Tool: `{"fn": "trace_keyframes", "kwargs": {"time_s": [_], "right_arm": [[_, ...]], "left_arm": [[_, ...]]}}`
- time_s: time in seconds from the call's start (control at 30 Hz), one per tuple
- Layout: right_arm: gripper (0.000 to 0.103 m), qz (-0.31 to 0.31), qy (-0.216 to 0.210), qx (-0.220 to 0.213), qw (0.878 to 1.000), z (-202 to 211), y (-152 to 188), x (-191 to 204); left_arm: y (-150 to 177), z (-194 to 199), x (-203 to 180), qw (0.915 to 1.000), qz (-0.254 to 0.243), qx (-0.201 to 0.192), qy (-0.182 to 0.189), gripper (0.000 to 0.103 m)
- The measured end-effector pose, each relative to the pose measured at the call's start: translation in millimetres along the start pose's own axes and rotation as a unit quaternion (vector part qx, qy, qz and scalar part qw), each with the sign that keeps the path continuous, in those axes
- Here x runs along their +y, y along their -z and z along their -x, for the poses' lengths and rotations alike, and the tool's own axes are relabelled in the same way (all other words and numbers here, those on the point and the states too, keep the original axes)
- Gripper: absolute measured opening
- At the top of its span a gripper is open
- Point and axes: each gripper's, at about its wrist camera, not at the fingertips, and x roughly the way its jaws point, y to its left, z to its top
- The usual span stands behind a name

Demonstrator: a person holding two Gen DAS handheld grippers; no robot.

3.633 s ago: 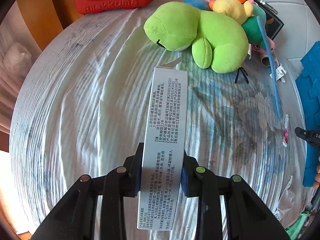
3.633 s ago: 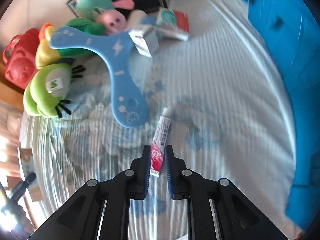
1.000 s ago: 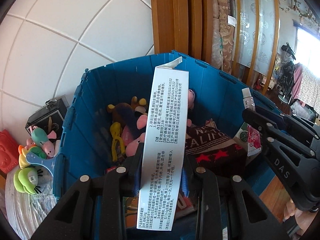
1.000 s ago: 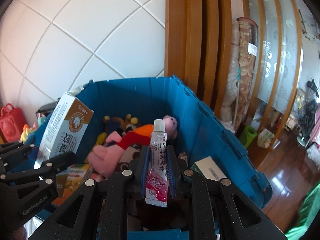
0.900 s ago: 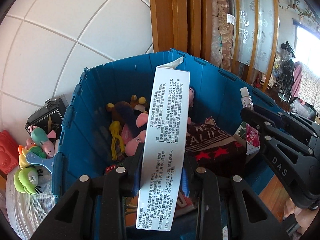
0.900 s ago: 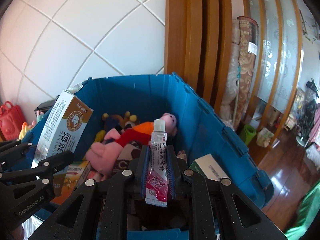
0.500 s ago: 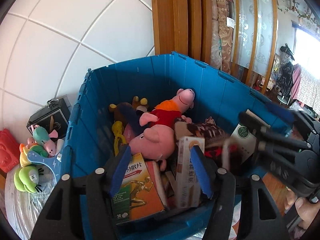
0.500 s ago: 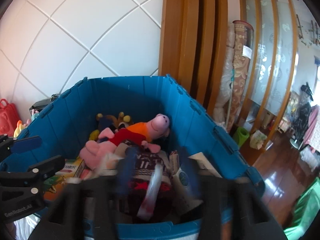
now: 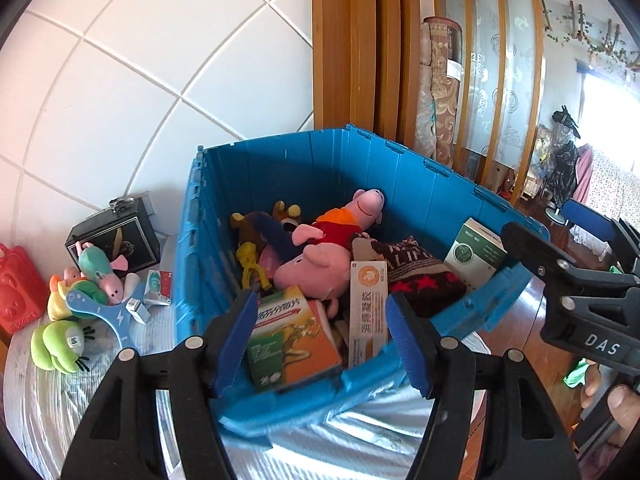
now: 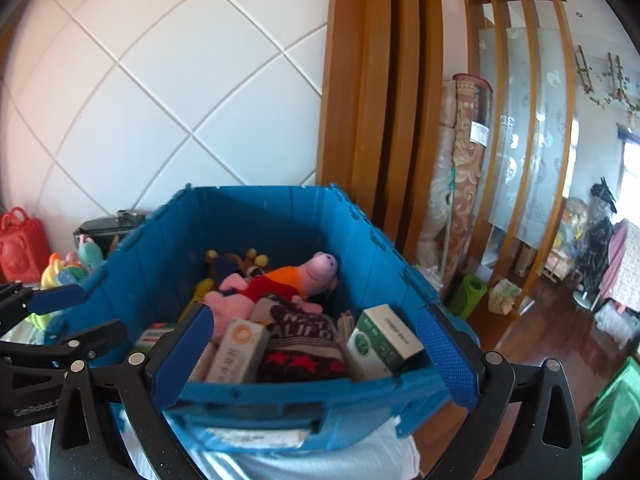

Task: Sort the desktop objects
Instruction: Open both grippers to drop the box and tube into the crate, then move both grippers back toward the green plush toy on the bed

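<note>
The blue crate (image 9: 320, 168) (image 10: 260, 216) stands in front of both grippers, filled with toys and boxes. The long white-and-orange box (image 9: 368, 312) (image 10: 240, 348) lies inside it near the front wall, beside a pink pig plush (image 9: 320, 268) and a dark knit piece (image 10: 300, 340). My left gripper (image 9: 320, 300) hangs over the crate's near rim, its jaws still opening with nothing between the pads. My right gripper (image 10: 314, 316) is also opening, very wide, and holds nothing. I cannot pick out the small tube in the crate.
A green-and-white box (image 9: 476, 248) leans in the crate's right corner and an orange-green box (image 9: 292, 340) lies at the front. Left of the crate, on the striped cloth (image 9: 40, 400), sit a green plush (image 9: 56, 346), blue boomerang (image 9: 108, 312), black box (image 9: 116, 240) and red case (image 9: 16, 292).
Both grippers let go over the crate: the long box dropped from the left one and the tube from the right. Both jaws spread wide and drew back from the crate a little.
</note>
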Motion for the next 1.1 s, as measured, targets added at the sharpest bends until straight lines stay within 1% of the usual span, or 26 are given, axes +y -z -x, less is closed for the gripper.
{"fn": "trace_keyframes", "kwargs": {"time_s": [0.17,0.33,0.57,0.77,0.87,1.1], "right_arm": [[0.103,-0.005,-0.009,0.008,1.0,17.5,8.7,20.4],[0.103,0.004,-0.023,0.011,1.0,31.6,13.8,48.5],[0.103,0.012,-0.057,0.001,0.998,50.1,12.7,103.2],[0.103,0.033,-0.088,0.007,0.996,59.4,13.7,157.6],[0.103,0.038,-0.103,0.012,0.994,59.5,13.9,183.6],[0.103,0.05,-0.129,0.025,0.99,47.6,14.5,236.3]], "left_arm": [[13.1,25.5,18.1,0.9998,-0.001,-0.019,-0.011,0.066],[28.1,50.6,47.7,0.9991,0.009,-0.034,-0.024,0.066],[52.0,72.2,98.7,0.9983,0.028,-0.024,-0.045,0.066],[68.0,87.2,142.7,0.9974,0.045,-0.019,-0.054,0.066],[76.2,91.8,166.2,0.9967,0.054,-0.013,-0.059,0.066],[91.1,96.3,219.7,0.9934,0.076,-0.003,-0.086,0.066]]}}
